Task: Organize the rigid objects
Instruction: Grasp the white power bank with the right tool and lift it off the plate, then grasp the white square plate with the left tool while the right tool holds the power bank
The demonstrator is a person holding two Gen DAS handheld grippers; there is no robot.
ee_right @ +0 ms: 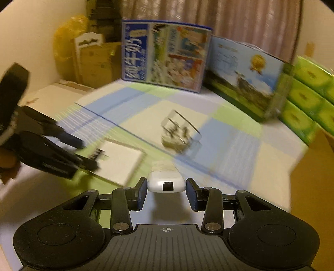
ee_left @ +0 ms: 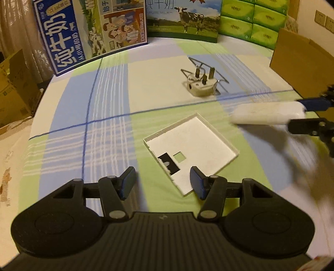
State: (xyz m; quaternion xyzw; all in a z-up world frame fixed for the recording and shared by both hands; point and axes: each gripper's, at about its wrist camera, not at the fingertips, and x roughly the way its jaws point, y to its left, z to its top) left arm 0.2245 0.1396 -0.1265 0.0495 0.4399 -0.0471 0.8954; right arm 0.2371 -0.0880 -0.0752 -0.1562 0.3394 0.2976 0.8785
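A white oblong plastic device (ee_left: 268, 113) is held between the fingers of my right gripper (ee_left: 302, 116), above the checked cloth at the right; in the right wrist view the device (ee_right: 166, 181) sits between the pads of that gripper (ee_right: 166, 192). A flat white square cover plate (ee_left: 191, 151) lies on the cloth, its near corner between the open fingers of my left gripper (ee_left: 163, 182). It shows blurred in the right wrist view (ee_right: 120, 164), with my left gripper (ee_right: 83, 154) over its left edge. A beige three-pin plug (ee_left: 201, 85) rests on a wire rack (ee_left: 205, 73) further back.
Milk cartons (ee_left: 89, 31) and a cow-print box (ee_left: 183, 18) stand along the back edge. Green tissue packs (ee_left: 254, 20) are stacked at the back right. A cardboard box (ee_left: 300, 64) stands at the right. The right wrist view is motion-blurred.
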